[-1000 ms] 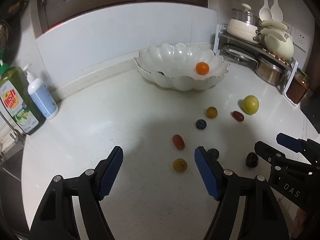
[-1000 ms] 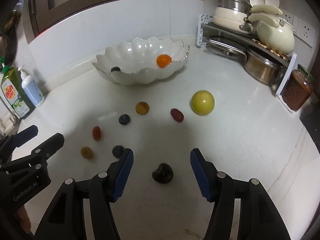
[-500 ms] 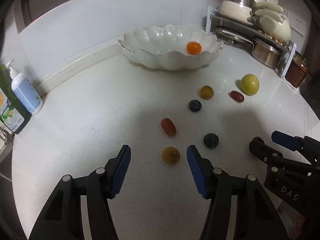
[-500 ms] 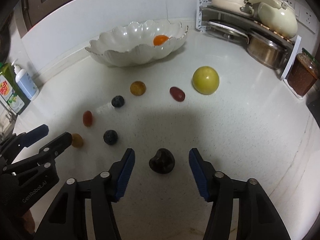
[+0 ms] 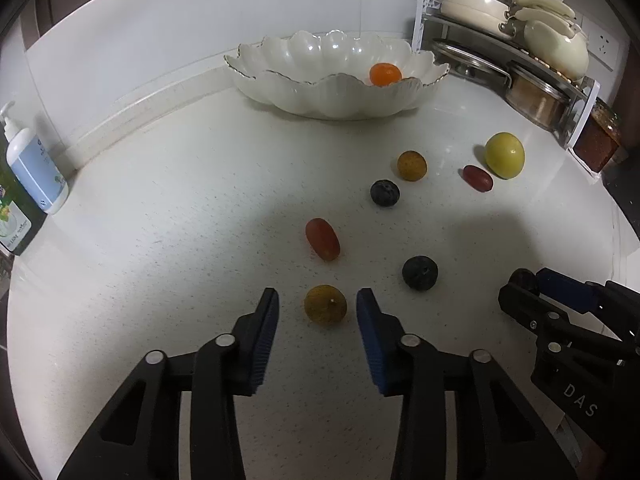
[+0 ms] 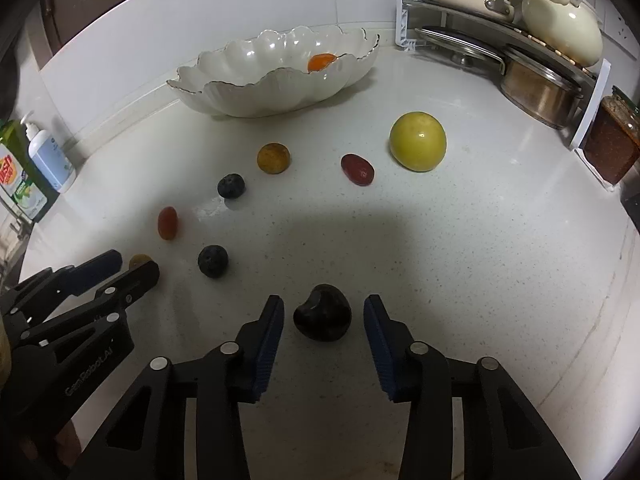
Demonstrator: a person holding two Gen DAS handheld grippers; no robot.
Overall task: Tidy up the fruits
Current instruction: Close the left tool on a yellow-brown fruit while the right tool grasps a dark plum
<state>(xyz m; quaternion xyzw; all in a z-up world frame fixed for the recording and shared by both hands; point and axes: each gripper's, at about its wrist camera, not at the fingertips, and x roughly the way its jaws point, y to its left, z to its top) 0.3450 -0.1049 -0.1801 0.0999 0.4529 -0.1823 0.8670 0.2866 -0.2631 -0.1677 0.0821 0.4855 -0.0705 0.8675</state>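
Note:
My left gripper (image 5: 317,307) straddles a small brownish-yellow fruit (image 5: 325,304) on the white counter; its jaws are closing, with gaps left on both sides. My right gripper (image 6: 323,313) brackets a dark, lumpy fruit (image 6: 322,318), jaws closing, pads not touching it. Loose on the counter lie a red grape (image 5: 322,238), two dark berries (image 5: 419,273) (image 5: 384,193), another brownish fruit (image 5: 411,165), a dark red grape (image 5: 477,178) and a yellow-green round fruit (image 6: 417,146). A scalloped white bowl (image 5: 320,92) at the back holds an orange fruit (image 5: 385,74).
A metal rack with pots and lids (image 6: 512,40) and a jar (image 6: 612,144) stand at the right. Soap bottles (image 5: 34,168) stand at the left by the wall. The counter's edge curves along the right.
Both grippers sank toward the counter and narrowed their jaws. The brownish fruit now sits between the left fingers, the dark fruit between the right fingers.

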